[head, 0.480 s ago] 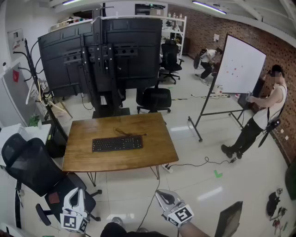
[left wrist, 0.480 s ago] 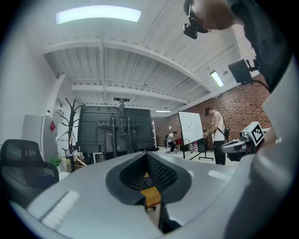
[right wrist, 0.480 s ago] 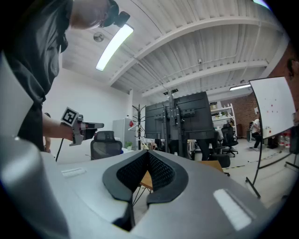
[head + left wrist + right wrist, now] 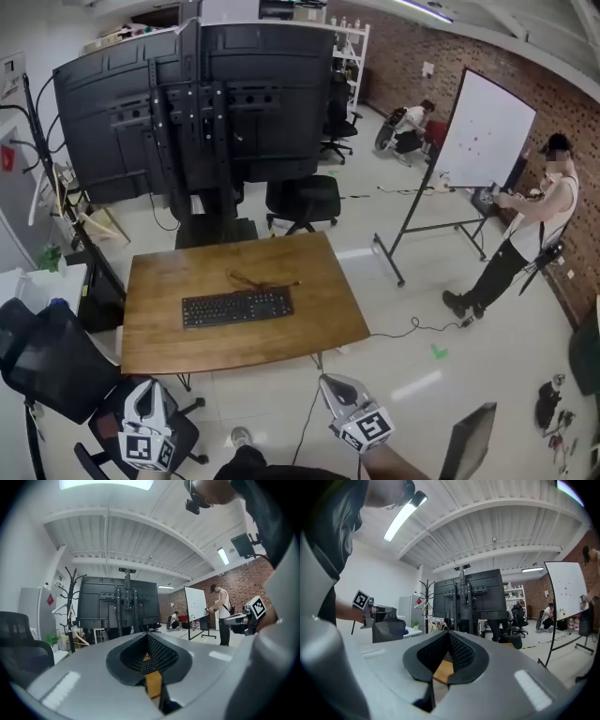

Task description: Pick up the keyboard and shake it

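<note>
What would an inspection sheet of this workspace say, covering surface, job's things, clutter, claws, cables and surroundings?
Surface: brown wooden table, mostly bare.
Job's things: black rectangular keyboard, flat mid-table, untouched.
Clutter: nothing seen.
Grippers: left claw and right claw both shut, empty, short of the table.
Cables: thin dark cord on the table behind the keyboard; black cable on the floor right of it.
Surroundings: large black screens on a stand, black office chair, white board, standing person.

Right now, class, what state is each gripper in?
Left gripper: shut, holding nothing.
Right gripper: shut, holding nothing.
</note>
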A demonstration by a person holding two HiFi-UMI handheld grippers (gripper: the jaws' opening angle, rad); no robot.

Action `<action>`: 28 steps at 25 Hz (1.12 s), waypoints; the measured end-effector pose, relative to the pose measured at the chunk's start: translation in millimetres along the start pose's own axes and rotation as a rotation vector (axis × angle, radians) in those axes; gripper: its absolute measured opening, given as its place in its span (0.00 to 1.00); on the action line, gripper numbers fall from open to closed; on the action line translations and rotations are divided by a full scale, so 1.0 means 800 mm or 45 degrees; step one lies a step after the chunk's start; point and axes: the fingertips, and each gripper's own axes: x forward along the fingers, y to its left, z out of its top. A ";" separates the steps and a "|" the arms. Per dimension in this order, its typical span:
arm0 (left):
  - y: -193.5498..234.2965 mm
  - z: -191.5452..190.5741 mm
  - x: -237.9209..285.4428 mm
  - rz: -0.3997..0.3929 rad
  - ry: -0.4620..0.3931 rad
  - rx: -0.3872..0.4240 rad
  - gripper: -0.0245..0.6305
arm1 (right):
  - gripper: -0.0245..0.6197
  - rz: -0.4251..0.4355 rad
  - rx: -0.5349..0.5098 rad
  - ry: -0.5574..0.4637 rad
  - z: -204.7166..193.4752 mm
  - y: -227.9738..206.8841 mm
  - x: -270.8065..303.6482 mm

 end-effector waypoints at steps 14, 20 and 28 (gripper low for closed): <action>0.132 0.011 0.158 -0.153 -0.049 -0.009 0.04 | 0.04 -0.225 -0.006 0.006 0.039 -0.026 0.163; 0.136 -0.001 0.188 -0.173 -0.011 -0.063 0.04 | 0.04 -0.279 -0.026 0.049 0.048 -0.048 0.163; 0.131 -0.002 0.232 -0.151 0.038 -0.047 0.04 | 0.04 -0.286 0.058 0.080 0.011 -0.113 0.192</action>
